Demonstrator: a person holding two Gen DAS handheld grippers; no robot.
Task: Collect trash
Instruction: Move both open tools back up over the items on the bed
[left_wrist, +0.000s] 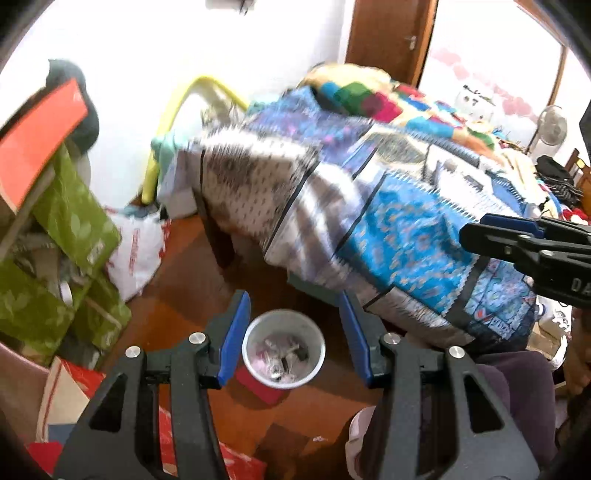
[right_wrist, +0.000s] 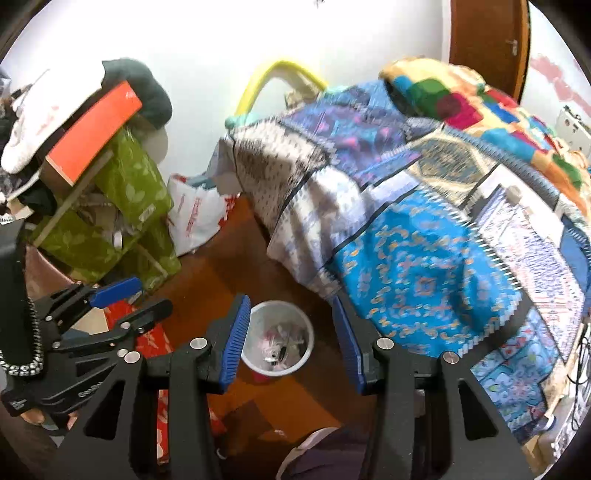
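A white trash bin (left_wrist: 283, 349) with several crumpled wrappers and scraps inside stands on the brown wooden floor beside the bed. It also shows in the right wrist view (right_wrist: 277, 341). My left gripper (left_wrist: 291, 339) hangs above the bin, jaws wide open and empty. My right gripper (right_wrist: 291, 339) is also above the bin, open and empty. The right gripper shows at the right edge of the left wrist view (left_wrist: 524, 247). The left gripper shows at the left of the right wrist view (right_wrist: 125, 302).
A bed with a patterned blue and white blanket (left_wrist: 388, 206) fills the right side. Green bags (left_wrist: 74, 229), a red box (left_wrist: 40, 133) and a white plastic bag (left_wrist: 136, 254) are piled at the left. Red paper (left_wrist: 255, 384) lies under the bin. A brown door (left_wrist: 388, 33) is behind.
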